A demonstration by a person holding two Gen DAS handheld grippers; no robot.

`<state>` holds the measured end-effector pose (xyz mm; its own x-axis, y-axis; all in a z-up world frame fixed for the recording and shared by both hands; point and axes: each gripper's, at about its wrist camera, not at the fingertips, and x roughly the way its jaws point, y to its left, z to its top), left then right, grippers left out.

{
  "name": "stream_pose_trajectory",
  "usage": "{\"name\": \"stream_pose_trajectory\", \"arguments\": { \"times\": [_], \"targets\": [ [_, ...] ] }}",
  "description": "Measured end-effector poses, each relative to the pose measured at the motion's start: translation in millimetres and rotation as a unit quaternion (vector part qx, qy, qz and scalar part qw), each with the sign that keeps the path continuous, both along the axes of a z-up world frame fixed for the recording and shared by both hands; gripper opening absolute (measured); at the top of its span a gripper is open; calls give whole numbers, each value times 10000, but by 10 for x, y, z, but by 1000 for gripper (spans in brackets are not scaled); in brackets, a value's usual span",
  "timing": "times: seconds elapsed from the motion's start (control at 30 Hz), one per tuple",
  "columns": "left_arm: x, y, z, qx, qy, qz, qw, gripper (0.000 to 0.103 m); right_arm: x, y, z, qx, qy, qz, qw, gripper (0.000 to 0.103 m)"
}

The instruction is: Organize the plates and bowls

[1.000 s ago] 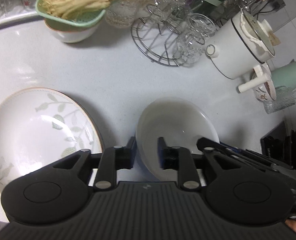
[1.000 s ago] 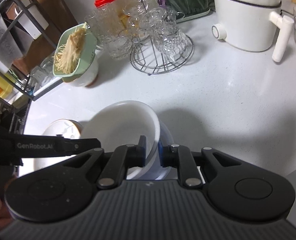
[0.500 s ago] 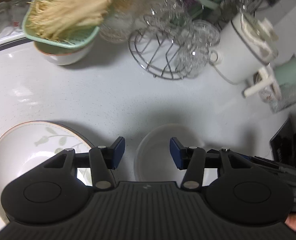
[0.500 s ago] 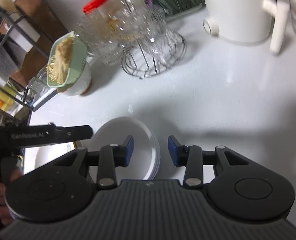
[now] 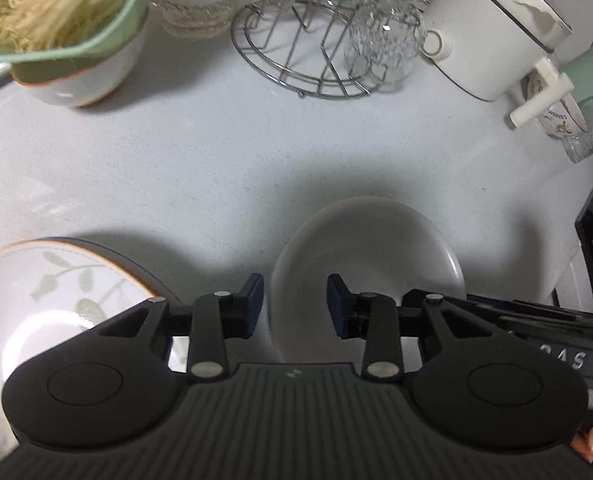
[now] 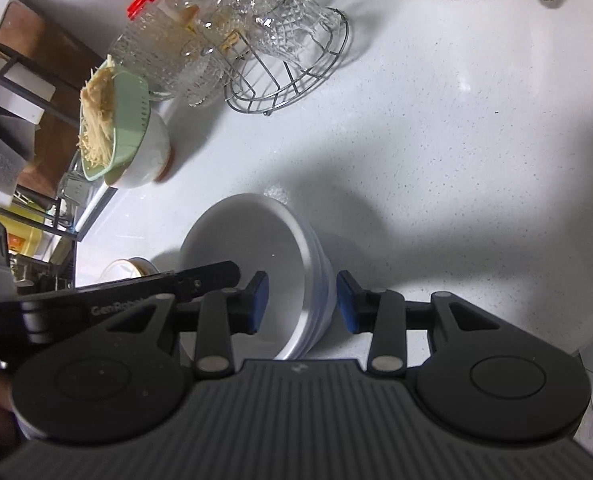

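A stack of white bowls stands on the pale counter; in the left wrist view only its top bowl shows. My left gripper straddles the bowl's left rim, its jaws closing, and the blue pads stand clear of the rim. My right gripper is open around the stack's right rim, with a gap on both sides. A leaf-patterned plate with an orange edge lies left of the bowls. The left gripper's black arm reaches in from the left of the right wrist view.
At the back stand a green colander of pale strands on a white bowl, a wire rack of glasses, a white pot and a green mug. A black wire shelf stands at the counter's left end.
A second ago both grippers were shut on the top bowl's rim, holding it tilted over the stack. Both let go and sank lower; the bowl now rests in the stack, and the left jaws have narrowed again.
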<state>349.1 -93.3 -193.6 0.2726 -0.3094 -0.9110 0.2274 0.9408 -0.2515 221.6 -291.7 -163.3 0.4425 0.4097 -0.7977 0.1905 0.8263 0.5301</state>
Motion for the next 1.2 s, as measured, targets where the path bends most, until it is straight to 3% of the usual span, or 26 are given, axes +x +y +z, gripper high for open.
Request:
{"name": "stream_pose_trajectory", "arguments": {
  "times": [0.07,0.4,0.87,1.2],
  "targets": [
    [-11,-8,-15,-6,-22,-11,10000,32,2,22,-16,-10,41,32,10000,35],
    [-72,1,144,-159,-59,101,9998,31,15,57,48,-258,11,165,9995,35],
    [-183,228,657,-571,-180,504,9969,31,-71,95,526,-280,-323,386,9983,35],
    [-388,376,988,-312,-456,467,9974,31,-63,325,846,-353,-498,656,9960,35]
  ]
}}
